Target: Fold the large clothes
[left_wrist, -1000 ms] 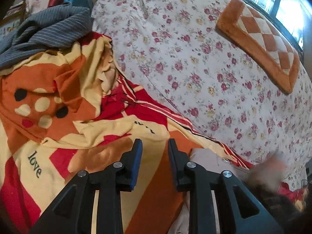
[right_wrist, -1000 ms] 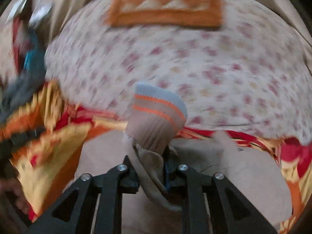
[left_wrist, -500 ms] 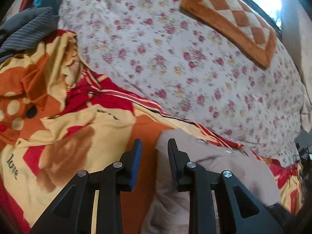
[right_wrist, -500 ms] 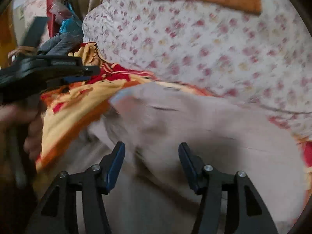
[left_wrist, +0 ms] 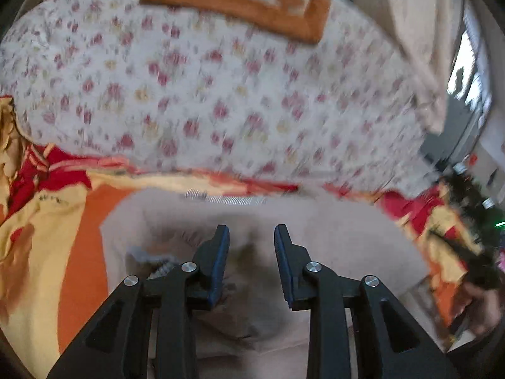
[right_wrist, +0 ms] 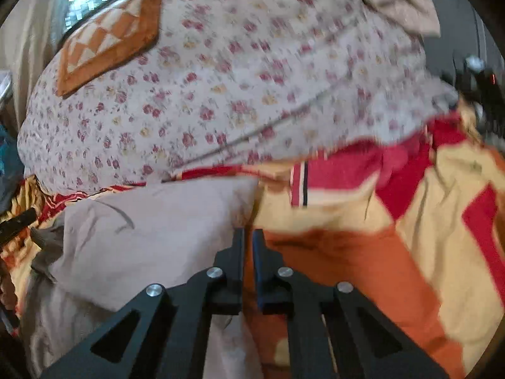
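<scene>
While your right gripper (right_wrist: pixel 248 237) sits clenched empty and your left gripper (left_wrist: pixel 251 237) gapes, the beige garment (left_wrist: pixel 331 237) could slump unfolded.

Both cams ride on my grippers and look forward along the fingers, angled down at the bed from close up. My left one sits right over the beige garment (left_wrist: pixel 331 243), with its own fingers (left_wrist: pixel 217 252) filling the bottom of the shot. It faces the floral quilt (left_wrist: pixel 221 94) and the orange checkered cushion (left_wrist: pixel 252 3) at the far side. My right cam is further right, over the garment's (right_wrist: pixel 151 230) right edge and the red and orange blanket (right_wrist: pixel 410 221). It faces the same quilt (right_wrist: pixel 236 79) and cushion (right_wrist: pixel 110 38). Both views share those four things, and both are blurry.
</scene>
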The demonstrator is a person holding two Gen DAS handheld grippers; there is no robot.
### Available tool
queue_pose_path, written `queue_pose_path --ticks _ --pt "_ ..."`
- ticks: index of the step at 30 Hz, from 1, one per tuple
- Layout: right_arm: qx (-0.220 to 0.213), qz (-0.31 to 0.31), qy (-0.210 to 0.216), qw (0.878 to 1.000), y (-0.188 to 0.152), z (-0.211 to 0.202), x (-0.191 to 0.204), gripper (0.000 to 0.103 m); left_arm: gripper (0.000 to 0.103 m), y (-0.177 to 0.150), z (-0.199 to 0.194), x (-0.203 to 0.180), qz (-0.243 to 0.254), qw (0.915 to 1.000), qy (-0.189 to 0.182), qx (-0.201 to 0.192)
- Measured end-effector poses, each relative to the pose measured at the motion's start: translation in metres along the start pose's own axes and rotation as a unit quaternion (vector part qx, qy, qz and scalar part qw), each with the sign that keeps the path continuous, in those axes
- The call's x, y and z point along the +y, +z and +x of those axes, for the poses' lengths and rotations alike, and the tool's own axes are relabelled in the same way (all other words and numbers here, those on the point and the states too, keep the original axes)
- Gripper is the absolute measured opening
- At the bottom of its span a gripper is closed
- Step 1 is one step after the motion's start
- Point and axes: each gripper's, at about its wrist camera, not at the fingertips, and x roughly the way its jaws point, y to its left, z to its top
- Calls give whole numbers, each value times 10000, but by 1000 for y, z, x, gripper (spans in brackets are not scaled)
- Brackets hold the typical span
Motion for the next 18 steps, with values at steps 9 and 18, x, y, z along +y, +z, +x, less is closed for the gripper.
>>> queue_pose_path --ticks 9,18 --pt "1804 -479 716 9798 -29 73 37 4 16 -25 28 34 -511 9918 900 747" --pt "562 35 453 9974 24 40 32 8 16 -19 5 20 -372 9952 894 105"
